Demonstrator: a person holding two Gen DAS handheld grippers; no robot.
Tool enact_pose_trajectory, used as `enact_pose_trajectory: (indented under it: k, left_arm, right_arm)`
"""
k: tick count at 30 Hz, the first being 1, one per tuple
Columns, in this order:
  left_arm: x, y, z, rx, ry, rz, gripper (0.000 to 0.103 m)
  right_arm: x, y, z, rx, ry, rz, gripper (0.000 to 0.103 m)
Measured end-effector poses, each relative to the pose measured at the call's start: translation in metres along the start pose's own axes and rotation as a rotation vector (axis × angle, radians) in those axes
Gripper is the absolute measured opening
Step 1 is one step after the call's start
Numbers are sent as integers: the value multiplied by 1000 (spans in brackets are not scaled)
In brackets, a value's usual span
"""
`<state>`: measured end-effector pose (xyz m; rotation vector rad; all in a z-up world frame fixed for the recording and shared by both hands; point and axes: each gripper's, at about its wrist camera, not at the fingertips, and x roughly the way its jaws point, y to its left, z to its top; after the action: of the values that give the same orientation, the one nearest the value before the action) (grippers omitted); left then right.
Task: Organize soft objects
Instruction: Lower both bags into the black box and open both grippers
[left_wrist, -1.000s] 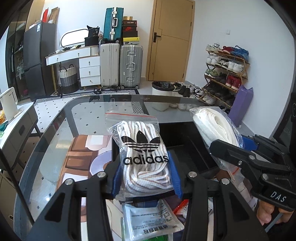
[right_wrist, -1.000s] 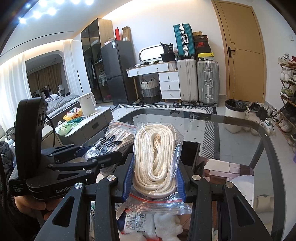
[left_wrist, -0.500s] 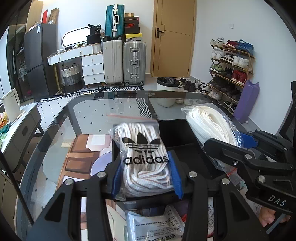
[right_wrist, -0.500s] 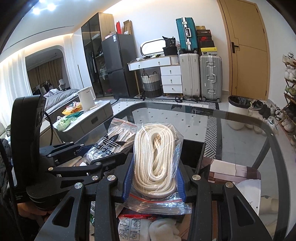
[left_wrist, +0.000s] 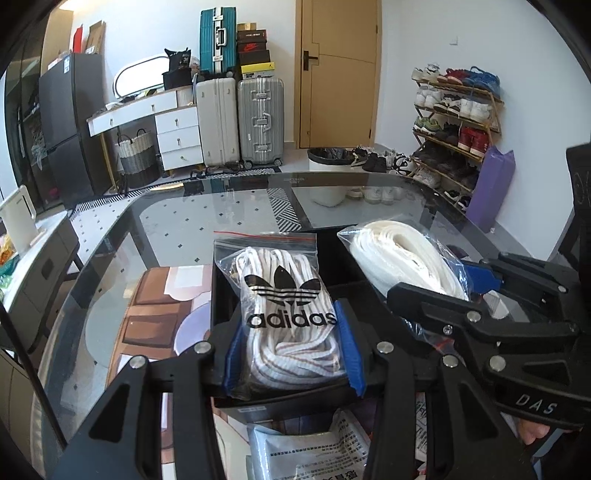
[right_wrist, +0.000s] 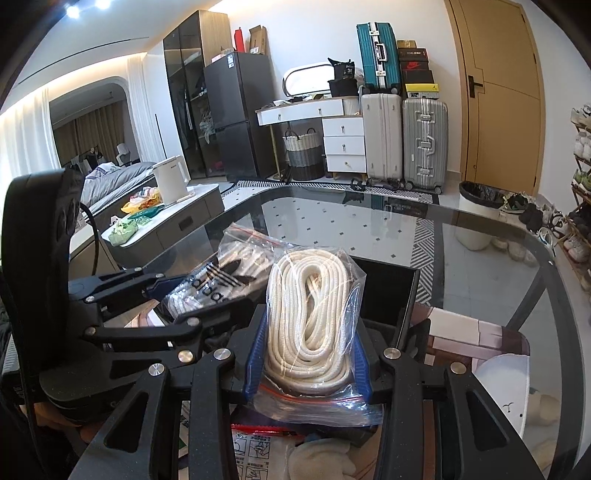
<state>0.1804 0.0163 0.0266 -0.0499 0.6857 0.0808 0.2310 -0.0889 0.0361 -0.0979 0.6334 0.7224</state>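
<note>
My left gripper is shut on a clear zip bag of striped laces with a black adidas logo, held over the left compartment of a black organizer box on the glass table. My right gripper is shut on a clear zip bag of white rope, held over the box's right compartment. Each gripper and its bag show in the other view: the rope bag at right, the adidas bag at left.
Packets with printed text and a white soft item lie below the grippers near the table's front. A brown-and-white printed mat lies left of the box. The glass table's rim curves behind; suitcases, drawers and a shoe rack stand beyond.
Both grippers have dropped and tilted forward a little with their bags, bringing them lower over the black box. Both grips are unchanged.
</note>
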Motion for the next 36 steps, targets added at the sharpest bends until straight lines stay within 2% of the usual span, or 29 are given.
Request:
enact_pose_trajectory:
  k: [23, 26, 28, 29, 30, 31, 33, 36]
  left_arm:
    - [-18, -6, -10, 38, 17, -35, 46]
    - [-20, -5, -8, 36, 30, -56, 51]
    - [-25, -5, -8, 38, 28, -42, 65]
    - [-29, -5, -8, 39, 19, -41, 67]
    - [-33, -6, -8, 39, 10, -43, 70]
    - [-37, -7, -7, 40, 1, -43, 80]
    - [-47, -7, -9, 44, -31, 4, 98]
    - [-59, -7, -11, 60, -70, 47, 101]
  right_arm:
    - [-6, 7, -16, 1, 47, 7, 41]
    - [-10, 3, -16, 5, 19, -13, 51]
    - [-17, -1, -15, 8, -13, -25, 61]
    - [-22, -4, -17, 10, -26, -34, 65]
    - [-26, -6, -17, 14, -39, -42, 74]
    - [-31, -8, -17, 18, -54, -44, 81]
    - [-42, -10, -18, 24, -80, -37, 89]
    - [-58, -12, -22, 32, -111, -29, 102]
